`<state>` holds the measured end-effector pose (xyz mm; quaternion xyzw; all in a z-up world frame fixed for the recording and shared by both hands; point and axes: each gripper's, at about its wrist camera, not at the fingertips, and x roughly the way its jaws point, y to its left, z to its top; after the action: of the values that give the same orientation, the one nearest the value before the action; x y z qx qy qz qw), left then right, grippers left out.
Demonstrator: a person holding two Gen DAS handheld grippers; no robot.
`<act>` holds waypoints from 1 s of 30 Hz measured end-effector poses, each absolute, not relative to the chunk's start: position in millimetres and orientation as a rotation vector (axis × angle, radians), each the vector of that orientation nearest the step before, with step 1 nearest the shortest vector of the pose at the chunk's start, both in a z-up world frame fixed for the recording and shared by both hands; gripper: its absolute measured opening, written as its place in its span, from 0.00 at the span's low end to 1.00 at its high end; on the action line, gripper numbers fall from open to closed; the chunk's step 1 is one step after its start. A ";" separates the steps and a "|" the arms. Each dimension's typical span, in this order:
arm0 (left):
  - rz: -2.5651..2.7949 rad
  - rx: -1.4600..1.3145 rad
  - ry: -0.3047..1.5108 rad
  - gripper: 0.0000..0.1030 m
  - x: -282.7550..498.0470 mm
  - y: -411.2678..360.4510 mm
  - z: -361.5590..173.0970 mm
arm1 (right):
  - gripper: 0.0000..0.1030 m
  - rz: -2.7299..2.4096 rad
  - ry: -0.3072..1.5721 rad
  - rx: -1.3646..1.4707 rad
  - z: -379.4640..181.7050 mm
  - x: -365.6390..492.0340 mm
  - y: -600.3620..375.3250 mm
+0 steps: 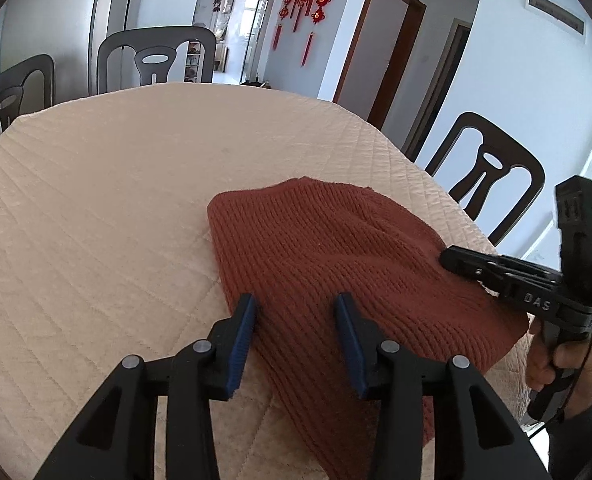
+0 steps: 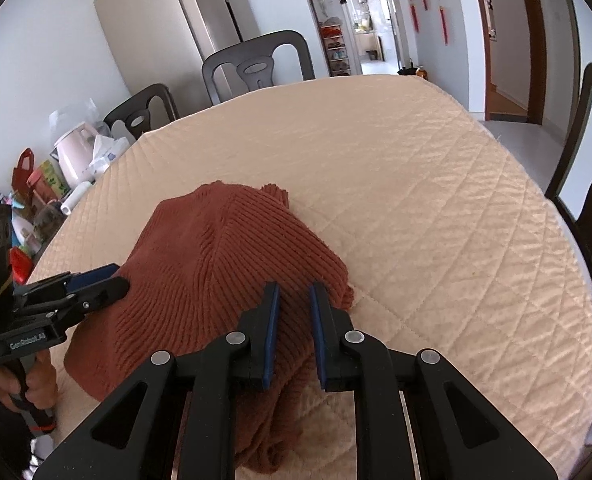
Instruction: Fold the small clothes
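A rust-brown ribbed knit garment (image 1: 336, 264) lies folded over on the beige quilted table cover (image 1: 115, 200), near the front edge. My left gripper (image 1: 296, 304) is open just above its near left part. My right gripper (image 2: 294, 292) is open with a narrower gap, above the garment's (image 2: 223, 252) near right part. Part of the knit hangs over the table's front edge below it. Each gripper shows in the other's view: the right one (image 1: 456, 260) at the garment's right side, the left one (image 2: 111, 276) at its left side.
Dark chairs stand around the table: two at the far side (image 1: 155, 60), one on the right (image 1: 492, 172). A pink kettle (image 2: 75, 152) and assorted packages (image 2: 35, 200) sit beyond the table cover's (image 2: 416, 184) left edge. A doorway (image 1: 384, 48) opens behind.
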<state>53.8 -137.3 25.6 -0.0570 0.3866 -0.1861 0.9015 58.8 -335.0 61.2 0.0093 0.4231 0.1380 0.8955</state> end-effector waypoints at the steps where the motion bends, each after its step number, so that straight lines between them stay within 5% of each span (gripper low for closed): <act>1: -0.382 -0.112 0.797 0.44 52.1 -137.9 27.5 | 0.16 0.288 0.867 0.008 64.4 56.1 -333.3; 30: -0.360 -0.047 0.767 0.43 34.6 -143.7 37.9 | 0.16 0.384 0.860 -0.075 63.8 15.7 -319.5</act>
<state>34.6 -143.7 37.9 -0.0228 0.3722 -0.1747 0.9113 15.7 -319.5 63.8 -0.0360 0.4144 0.1847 0.8904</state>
